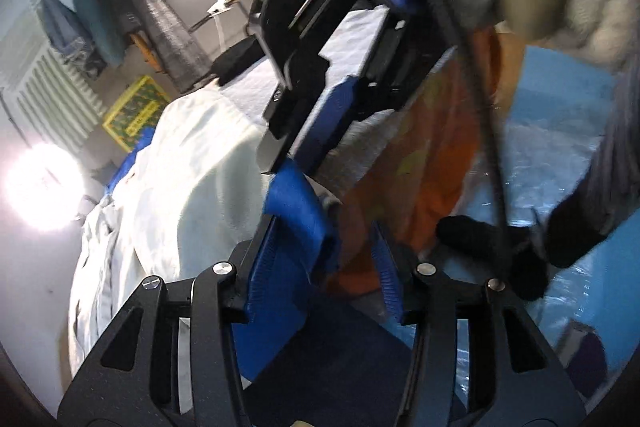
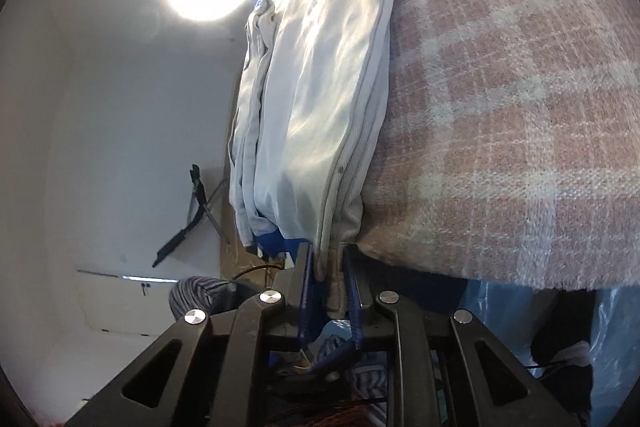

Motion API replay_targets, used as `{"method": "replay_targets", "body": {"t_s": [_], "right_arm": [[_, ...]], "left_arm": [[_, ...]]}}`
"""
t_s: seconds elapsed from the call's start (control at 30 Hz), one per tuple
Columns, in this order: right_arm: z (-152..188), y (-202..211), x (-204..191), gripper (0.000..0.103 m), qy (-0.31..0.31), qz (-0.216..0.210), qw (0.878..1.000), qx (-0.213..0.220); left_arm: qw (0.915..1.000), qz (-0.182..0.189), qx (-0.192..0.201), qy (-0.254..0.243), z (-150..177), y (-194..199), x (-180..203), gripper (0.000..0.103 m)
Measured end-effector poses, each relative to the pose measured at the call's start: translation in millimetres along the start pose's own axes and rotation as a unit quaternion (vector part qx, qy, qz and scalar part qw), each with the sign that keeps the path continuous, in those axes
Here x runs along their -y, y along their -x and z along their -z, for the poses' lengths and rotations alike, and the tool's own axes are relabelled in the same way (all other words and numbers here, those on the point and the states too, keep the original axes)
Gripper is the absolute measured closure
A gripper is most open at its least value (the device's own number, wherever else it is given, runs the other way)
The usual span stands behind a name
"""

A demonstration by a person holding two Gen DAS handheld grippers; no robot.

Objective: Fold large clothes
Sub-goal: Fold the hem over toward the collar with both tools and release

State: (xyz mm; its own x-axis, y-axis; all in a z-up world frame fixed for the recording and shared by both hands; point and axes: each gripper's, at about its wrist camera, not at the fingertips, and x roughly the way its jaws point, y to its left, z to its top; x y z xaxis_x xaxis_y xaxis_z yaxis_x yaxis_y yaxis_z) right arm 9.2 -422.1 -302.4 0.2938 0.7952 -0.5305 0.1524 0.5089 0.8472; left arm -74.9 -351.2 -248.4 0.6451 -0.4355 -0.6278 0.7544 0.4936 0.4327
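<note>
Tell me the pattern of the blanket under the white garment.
The blanket is a pink-and-cream plaid weave, clearest in the right wrist view, beside the white garment.

Both wrist views, rolled sideways, share the white garment (image 1: 192, 163) (image 2: 320, 75) close-up.
</note>
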Motion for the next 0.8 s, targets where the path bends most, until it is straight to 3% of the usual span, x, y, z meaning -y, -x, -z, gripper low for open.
{"method": "replay_targets", "body": {"t_s": [0.07, 0.13, 0.23, 0.33, 0.37, 0.43, 0.47, 0.63, 0.8], "right_arm": [[1, -1, 2, 0.087, -0.008, -0.006, 1.000, -0.002], [2, 1, 2, 0.087, -0.003, -0.004, 1.000, -0.004], [0, 1, 0, 0.087, 0.004, -0.002, 1.000, -0.004], [-6, 1, -9, 0.084, 0.027, -0.008, 1.000, -0.006], [-8, 4, -15, 0.070, 0.046, 0.005, 0.999, -0.002], [-14, 13, -25, 0.050, 0.073, 0.033, 0.997, 0.020], [-21, 21, -29, 0.046, 0.079, 0.038, 0.995, 0.038], [-69, 38, -29, 0.041, 0.071, 0.048, 0.991, 0.099], [-140, 36, -21, 0.039, 0.044, 0.107, 0.982, 0.148]], "left_arm": [[0.9996, -0.018, -0.004, 0.020, 0, -4, -4, 0.056], [0.9988, -0.020, -0.006, 0.045, -3, -8, -14, 0.079], [0.9961, 0.019, -0.021, 0.084, -2, -13, -32, 0.090], [0.9892, 0.051, -0.024, 0.135, -1, -9, -51, 0.092], [0.9873, 0.056, -0.022, 0.147, -2, -7, -56, 0.093], [0.9842, 0.064, -0.020, 0.164, -5, -2, -64, 0.093], [0.9821, 0.069, -0.019, 0.174, -5, 1, -69, 0.093], [0.9659, 0.096, -0.013, 0.240, -6, 12, -99, 0.093], [0.9516, 0.110, 0.001, 0.287, -4, 27, -118, 0.093]]}}
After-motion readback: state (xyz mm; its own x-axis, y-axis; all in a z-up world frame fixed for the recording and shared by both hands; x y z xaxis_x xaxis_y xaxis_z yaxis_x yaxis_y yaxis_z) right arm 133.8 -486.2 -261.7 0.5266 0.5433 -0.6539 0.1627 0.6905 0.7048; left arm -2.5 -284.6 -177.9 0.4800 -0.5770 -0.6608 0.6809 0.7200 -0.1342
